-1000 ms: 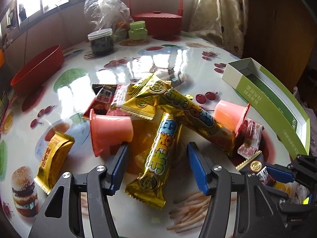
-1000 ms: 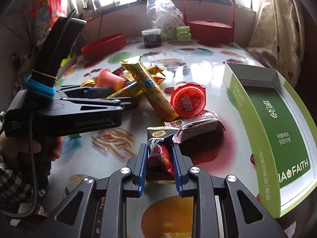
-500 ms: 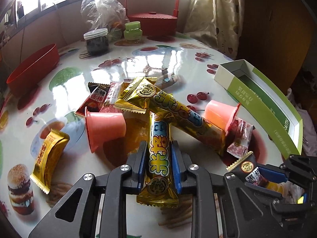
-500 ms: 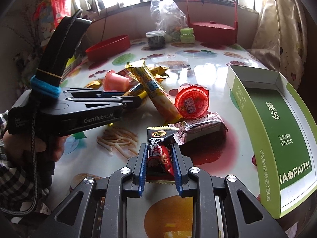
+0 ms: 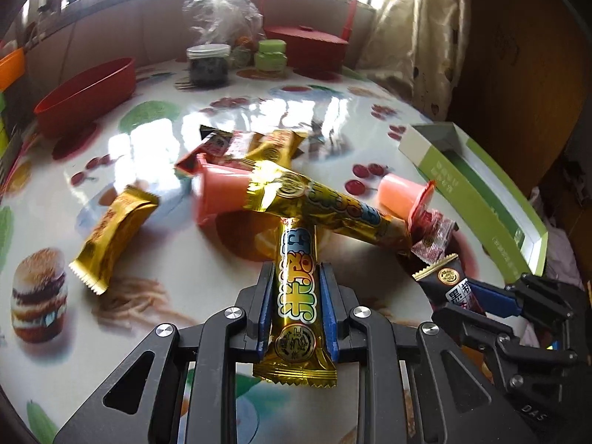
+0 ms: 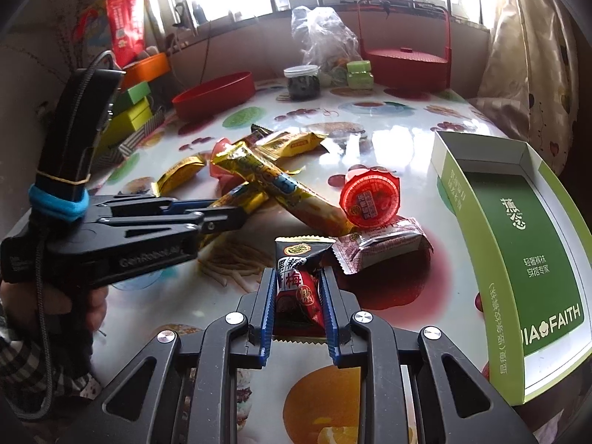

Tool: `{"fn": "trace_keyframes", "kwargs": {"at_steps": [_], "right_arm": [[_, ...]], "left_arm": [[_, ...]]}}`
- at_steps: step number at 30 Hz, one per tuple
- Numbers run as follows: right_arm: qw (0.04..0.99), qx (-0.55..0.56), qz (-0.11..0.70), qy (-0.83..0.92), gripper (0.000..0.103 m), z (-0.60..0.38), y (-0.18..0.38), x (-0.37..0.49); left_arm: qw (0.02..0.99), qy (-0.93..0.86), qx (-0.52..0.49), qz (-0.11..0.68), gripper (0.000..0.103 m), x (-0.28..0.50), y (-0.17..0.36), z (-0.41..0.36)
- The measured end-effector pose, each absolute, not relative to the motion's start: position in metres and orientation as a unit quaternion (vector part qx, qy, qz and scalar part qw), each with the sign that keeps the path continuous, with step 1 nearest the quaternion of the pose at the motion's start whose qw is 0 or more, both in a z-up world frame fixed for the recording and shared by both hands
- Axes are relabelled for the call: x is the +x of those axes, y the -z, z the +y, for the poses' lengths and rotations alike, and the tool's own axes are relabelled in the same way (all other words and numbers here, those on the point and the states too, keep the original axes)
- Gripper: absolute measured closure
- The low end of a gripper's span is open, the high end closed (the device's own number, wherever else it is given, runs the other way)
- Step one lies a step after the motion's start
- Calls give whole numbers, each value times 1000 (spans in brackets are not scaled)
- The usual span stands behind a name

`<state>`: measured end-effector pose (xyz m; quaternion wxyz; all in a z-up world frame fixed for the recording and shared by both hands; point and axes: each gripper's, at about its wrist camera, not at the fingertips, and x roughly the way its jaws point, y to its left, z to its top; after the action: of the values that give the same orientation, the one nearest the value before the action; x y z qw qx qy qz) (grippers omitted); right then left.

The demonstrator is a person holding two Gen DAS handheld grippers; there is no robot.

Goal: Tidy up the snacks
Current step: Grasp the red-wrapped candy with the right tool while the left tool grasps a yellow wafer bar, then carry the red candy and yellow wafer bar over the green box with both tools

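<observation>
**A:** Looking at the left gripper [image 5: 298, 292], it's clamped tight on a gold snack stick [image 5: 296, 296], pads pressing both sides. The stick's far end is tucked under another long gold stick [image 5: 333, 211] lying across the pile.

**B:** Yep, and the right gripper [image 6: 298, 296] is squeezed shut on a dark plum candy packet [image 6: 298, 285], just off the pile's near edge.

**A:** Anything in the green box [image 6: 518, 244] yet?

**B:** Not that I can see. It lies open on the table [image 5: 259, 118] at the right, only its green printed floor showing. The red bowl [image 5: 85, 92] at the far left, can't see inside it.

**A:** What's crowding the pile?

**B:** A pink jelly cup [image 5: 222, 192] on its side behind the crossing stick, a second jelly cup [image 6: 370, 199] with a red foil lid by the box, a red-and-white wrapped candy [image 6: 381, 248] touching the plum packet, a small gold packet [image 5: 111, 233] off left. Further back: dark jar [image 5: 208, 64], green tub [image 5: 272, 53], plastic bag [image 5: 222, 11], red lidded basket [image 5: 307, 44].
</observation>
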<state>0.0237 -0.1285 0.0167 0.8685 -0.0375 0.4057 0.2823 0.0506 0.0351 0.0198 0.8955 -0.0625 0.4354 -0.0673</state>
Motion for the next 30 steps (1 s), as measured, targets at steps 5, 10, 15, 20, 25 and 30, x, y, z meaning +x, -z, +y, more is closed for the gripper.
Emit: {"fn": "trace_keyframes", "kwargs": {"at_steps": [5,10,15,20,25,30], "right_arm": [[869,-36,403,-285,81,-129,-17,24],[870,-35,398,-288,81,-129,-19,22],[874,-32,389,-289,81,-131,-24,19],[878,-30,377,-293,81,-132,-30,17],[882,-23,368,-295,81,-135,-36,18],[885,-16,361,-293,81,-136,-40,21]], "left_arm": [[901,52,-70,426,79,43,-27,46],[905,44,-75,415,79,36,-33,51],[912,38,-80,401,79,30,-42,53],[919,35,-81,384,79,24,-54,53],[923,41,-79,374,79,23,-64,49],[927,43,-75,364,79,25,-71,45]]}}
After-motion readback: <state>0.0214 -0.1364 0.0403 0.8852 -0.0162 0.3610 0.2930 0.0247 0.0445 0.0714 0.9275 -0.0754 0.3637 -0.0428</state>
